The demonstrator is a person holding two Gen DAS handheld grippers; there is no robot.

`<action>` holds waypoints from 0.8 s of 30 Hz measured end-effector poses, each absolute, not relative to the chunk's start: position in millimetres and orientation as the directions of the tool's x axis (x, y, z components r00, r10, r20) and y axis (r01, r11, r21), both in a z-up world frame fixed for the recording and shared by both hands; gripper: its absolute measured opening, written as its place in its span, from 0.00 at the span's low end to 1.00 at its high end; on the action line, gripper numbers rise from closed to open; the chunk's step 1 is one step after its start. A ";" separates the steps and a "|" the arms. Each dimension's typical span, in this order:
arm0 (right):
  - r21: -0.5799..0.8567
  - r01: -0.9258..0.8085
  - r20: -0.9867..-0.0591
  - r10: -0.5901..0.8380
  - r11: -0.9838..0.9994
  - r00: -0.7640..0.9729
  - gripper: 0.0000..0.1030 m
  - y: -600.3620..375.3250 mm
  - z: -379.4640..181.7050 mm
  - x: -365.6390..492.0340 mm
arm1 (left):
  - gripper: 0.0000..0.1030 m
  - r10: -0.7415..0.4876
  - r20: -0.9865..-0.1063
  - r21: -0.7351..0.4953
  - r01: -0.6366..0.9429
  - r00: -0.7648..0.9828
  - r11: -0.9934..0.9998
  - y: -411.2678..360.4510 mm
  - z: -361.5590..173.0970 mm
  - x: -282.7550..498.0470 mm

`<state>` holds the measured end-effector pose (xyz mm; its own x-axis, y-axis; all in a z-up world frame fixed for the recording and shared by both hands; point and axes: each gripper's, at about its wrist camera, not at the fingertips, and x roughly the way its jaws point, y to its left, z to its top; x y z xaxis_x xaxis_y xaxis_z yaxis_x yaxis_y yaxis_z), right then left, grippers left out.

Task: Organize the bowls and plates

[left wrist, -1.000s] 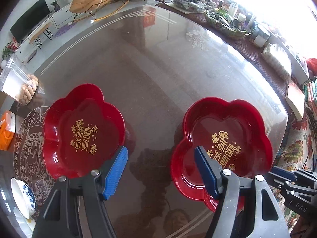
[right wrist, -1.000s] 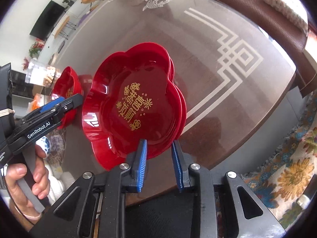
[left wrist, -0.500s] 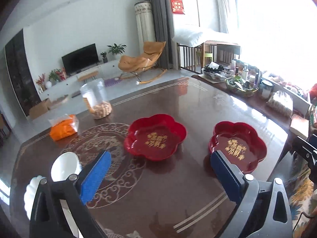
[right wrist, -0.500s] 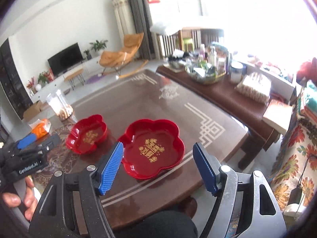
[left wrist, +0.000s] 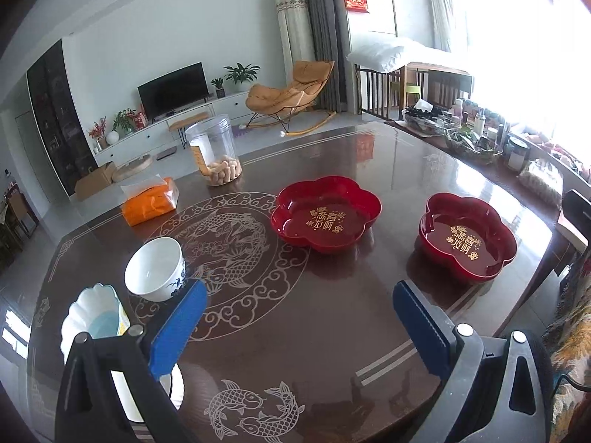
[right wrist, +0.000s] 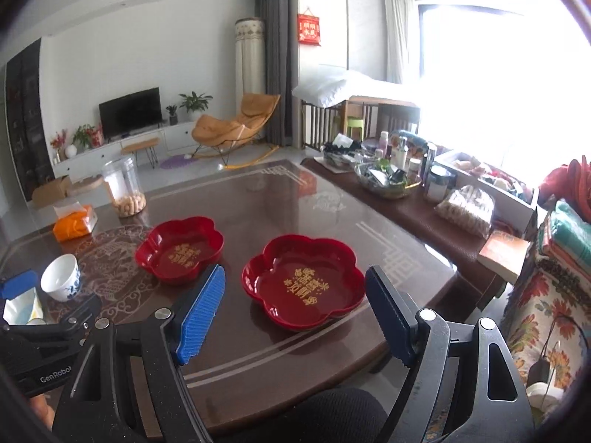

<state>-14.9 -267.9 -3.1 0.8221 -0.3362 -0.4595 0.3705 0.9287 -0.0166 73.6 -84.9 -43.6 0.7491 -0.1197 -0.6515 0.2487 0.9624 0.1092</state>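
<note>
Two red flower-shaped plates with gold characters lie on the dark table: one mid-table (left wrist: 327, 217) (right wrist: 181, 245), one near the right front edge (left wrist: 466, 236) (right wrist: 304, 280). A white bowl with blue pattern (left wrist: 155, 268) (right wrist: 61, 282) stands at the left. A white scalloped dish (left wrist: 92, 323) (right wrist: 22, 308) sits in front of it, partly hidden by my left finger. My left gripper (left wrist: 295, 328) is open and empty, held above the table's near side. My right gripper (right wrist: 295, 313) is open and empty, just in front of the right plate.
A clear jar of snacks (left wrist: 216, 155) and an orange tissue pack (left wrist: 149, 201) stand at the table's far left. A side bench (right wrist: 424, 214) with a basket, bottles and a book runs along the right. The table's front edge (right wrist: 295, 369) is near.
Both grippers have pulled back and up from the plates and opened wide. The right gripper was nearly closed at the right plate's rim a second ago; that plate now lies free on the table.
</note>
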 end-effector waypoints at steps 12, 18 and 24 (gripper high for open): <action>0.029 0.196 -0.510 -0.154 0.980 0.846 0.84 -253.0 -47.3 5.6 | 0.97 -0.208 -0.697 -0.010 0.280 0.687 0.960 -82.8 -66.3 85.2; -0.002 0.204 -0.539 -0.173 0.979 0.825 0.84 -251.6 -60.3 8.1 | 0.97 -0.134 -0.754 0.066 0.277 0.643 0.958 -86.0 -90.6 95.8; -0.036 0.229 -0.598 -0.204 0.973 0.775 0.84 -252.7 -65.8 18.4 | 0.97 -0.145 -0.761 0.055 0.286 0.632 0.957 -79.6 -97.2 107.7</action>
<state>18.4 -252.7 -65.8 0.7751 -0.2043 -0.5980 0.2290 0.9728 -0.0356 107.7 -79.6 -97.2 0.6320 -0.1453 -0.7612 0.2858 0.9567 0.0547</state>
